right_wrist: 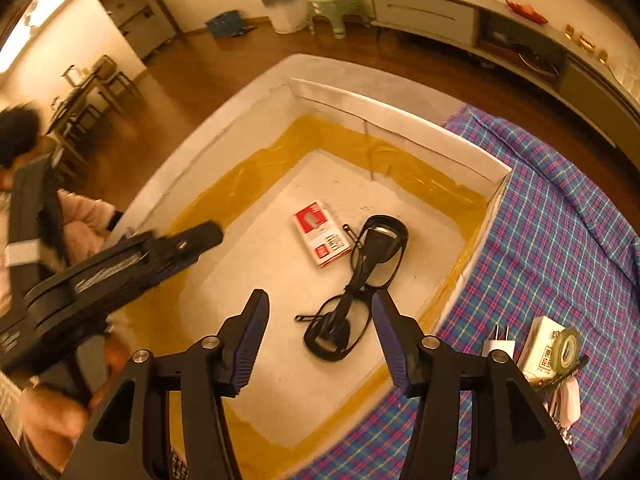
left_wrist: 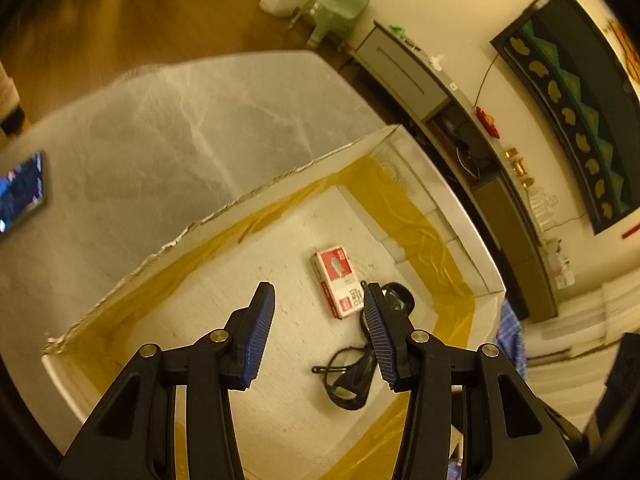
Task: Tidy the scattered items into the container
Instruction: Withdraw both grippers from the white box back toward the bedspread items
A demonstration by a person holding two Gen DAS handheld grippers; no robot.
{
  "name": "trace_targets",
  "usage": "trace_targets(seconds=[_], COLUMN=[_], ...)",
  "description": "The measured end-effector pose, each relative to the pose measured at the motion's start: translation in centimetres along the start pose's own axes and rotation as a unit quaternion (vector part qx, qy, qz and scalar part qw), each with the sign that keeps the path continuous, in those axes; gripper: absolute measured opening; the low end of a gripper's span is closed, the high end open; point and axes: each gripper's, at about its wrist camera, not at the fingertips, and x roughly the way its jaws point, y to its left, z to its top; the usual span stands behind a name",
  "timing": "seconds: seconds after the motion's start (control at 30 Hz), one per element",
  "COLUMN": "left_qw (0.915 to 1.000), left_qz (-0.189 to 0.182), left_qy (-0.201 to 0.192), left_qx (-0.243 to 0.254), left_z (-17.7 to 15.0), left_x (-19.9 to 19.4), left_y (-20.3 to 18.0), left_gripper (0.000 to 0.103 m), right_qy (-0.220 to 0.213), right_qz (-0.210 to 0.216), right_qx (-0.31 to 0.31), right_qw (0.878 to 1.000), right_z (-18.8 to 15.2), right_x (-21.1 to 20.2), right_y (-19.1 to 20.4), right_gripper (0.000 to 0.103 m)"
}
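White foam container (right_wrist: 400, 118) with yellow tape along its inner edges, on the grey table (left_wrist: 160, 128); plaid cloth (right_wrist: 552, 216) just beside its right wall. Inside already: black glasses (right_wrist: 360, 276) lying long-axis toward the near edge, red-and-white small box (right_wrist: 320, 232) just beside them, further in.

Left over — a cluster on the cloth at right gripper's near right: white plug adapter (right_wrist: 498, 346), tissue pack (right_wrist: 540, 344) with a green tape roll (right_wrist: 566, 348) on it, something white below, too clipped to name.

Right gripper (right_wrist: 320, 334) released, jaws wide, empty, hovering over the container's near edge. Left gripper (left_wrist: 318, 332) same — spread, empty, above the container floor, glasses just past its right finger.

Cluster lies right of and close to the right gripper, well apart from the left; likely a right-hand pick. Adapter prongs point away, so probably a grip across the body.
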Motion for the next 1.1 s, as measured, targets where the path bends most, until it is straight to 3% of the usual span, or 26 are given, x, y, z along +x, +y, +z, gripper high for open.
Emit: trace_targets(seconds=[0.27,0.5,0.63,0.8,1.1], left_qw=[0.9936,0.9863,0.9814,0.9774,0.9658], left_qz=[0.013,0.006,-0.003,-0.024,-0.074], left_qy=[-0.087,-0.130,-0.148,-0.159,-0.176], left_qx=[0.071,0.101,0.122,0.137,0.175], left_z=[-1.6,-3.5,-4.9,-7.1,-11.2], left_x=[-3.8,-6.3,-7.9,-9.6,-10.9], left_y=[-3.5,-5.7,-6.8,-7.7,-9.7], left_gripper=[0.049,0.049,0.049,0.049,0.053], right_qy=[-0.087,-0.201,-0.245,-0.273,-0.288], right_qz=[0.001,0.017,0.015,0.006,0.018], right_qx=[-0.073,-0.112,-0.127,-0.135,-0.090], right_qw=[0.994,0.973,0.961,0.953,0.953], right_z=[-3.7,-7.3,-9.8,-12.4,-16.9], right_x=[-6.4,-12.0,-13.7,-15.0,-16.2], right_y=[2.3,3.3,3.0,2.2,-2.0], right_gripper=[0.062,0.063,0.065,0.066,0.066])
